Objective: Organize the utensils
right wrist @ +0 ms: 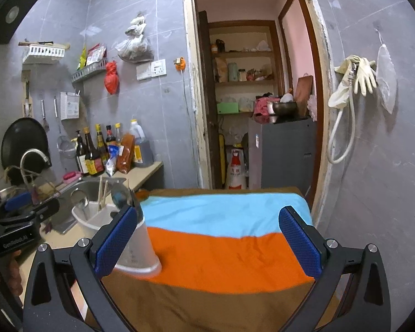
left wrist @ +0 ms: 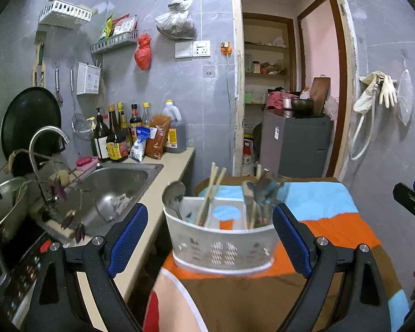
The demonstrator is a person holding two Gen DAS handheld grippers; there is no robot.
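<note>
**Both grippers wide, caddy standing near the cloth's edge**

We saw the white utensil caddy standing on the striped cloth, close to the side that faced the counter and sink. Our left gripper had its jaws spread wide to either side of the caddy, pads apart from its walls as far as we could tell. Our right gripper was equally wide over bare cloth, with the caddy just beside its left finger and nothing between the pads.

We judged tipping the main risk: the caddy was top-heavy with tall handles, and a finger brushing its rim or a snagged fold of cloth could have rocked it toward the gap beside the counter. Pinching the thin slotted wall off-centre might also have let it twist and spill.

Inside, dividers made several compartments. A metal spoon leaned in the left one, wooden chopsticks stood near the middle, and a blurred cluster of metal utensils with more chopsticks filled the right. The sink held a metal bowl.
</note>
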